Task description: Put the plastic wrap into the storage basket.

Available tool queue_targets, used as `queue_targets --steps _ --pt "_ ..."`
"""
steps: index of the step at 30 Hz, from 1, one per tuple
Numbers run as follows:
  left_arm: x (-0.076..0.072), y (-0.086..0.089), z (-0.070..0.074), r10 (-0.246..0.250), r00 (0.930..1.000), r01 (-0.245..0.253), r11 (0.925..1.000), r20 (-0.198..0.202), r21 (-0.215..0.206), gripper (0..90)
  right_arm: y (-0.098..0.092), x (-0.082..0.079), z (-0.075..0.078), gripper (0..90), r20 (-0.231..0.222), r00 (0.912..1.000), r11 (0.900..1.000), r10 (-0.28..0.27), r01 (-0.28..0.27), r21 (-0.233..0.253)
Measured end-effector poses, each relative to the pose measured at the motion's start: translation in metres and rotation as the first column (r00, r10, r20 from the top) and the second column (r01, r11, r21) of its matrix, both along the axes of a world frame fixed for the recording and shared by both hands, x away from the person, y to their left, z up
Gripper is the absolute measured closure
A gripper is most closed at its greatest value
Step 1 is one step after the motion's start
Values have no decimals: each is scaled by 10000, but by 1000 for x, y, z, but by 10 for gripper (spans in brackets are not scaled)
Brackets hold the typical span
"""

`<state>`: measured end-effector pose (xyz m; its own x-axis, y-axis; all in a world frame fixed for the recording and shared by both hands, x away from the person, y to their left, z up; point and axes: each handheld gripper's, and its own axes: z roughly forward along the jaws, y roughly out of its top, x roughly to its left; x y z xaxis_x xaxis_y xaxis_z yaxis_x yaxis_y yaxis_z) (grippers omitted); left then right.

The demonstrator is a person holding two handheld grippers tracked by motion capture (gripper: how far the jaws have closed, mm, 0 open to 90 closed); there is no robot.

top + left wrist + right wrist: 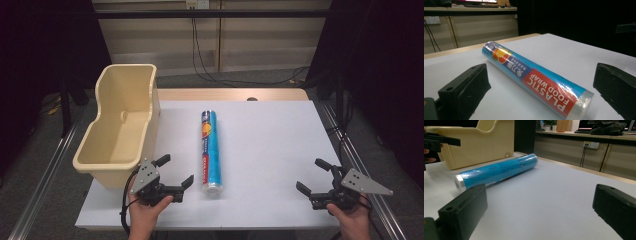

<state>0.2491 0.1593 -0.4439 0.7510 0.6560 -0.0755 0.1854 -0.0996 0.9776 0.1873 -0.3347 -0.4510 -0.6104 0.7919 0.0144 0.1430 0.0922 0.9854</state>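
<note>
A blue roll (209, 151) of plastic food wrap lies lengthwise at the middle of the white bench (270, 150), its near end just beside the left gripper (175, 171), whose jaws stand wide apart and hold nothing. The right gripper (312, 175), jaws likewise spread and holding nothing, sits near the bench's right front corner, well apart from the roll, with bare surface between them. A cream tub (121, 127) stands at the left edge, partly overhanging it, close to the roll but not touching; nothing can be seen inside it. In the left gripper view the roll (534, 77) lies between the jaws.
</note>
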Motion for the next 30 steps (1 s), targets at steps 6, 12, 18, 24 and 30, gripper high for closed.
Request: queue_targets --steps 6,12,18,24,30 --pt "5 -7 1 -12 10000 11 10000 -82 -74 0 -1 -1 -1 0 -14 10000 10000 4 -4 -15" --pt "10 -9 1 80 9999 -80 9999 -69 -129 0 1 -1 -1 0 13 10000 9999 7 -7 -104" --pt "15 -20 -3 124 9996 -124 9999 -244 0 0 2 -1 -1 0 -42 10000 9999 29 -29 -113" --pt "26 -27 -4 385 9968 -382 9993 -700 64 0 3 -1 -2 0 -77 9999 9999 109 -110 -89" --pt "37 -30 -7 728 9939 -709 9971 -834 260 0 4 -3 -2 0 -67 9998 9997 169 -170 -197"
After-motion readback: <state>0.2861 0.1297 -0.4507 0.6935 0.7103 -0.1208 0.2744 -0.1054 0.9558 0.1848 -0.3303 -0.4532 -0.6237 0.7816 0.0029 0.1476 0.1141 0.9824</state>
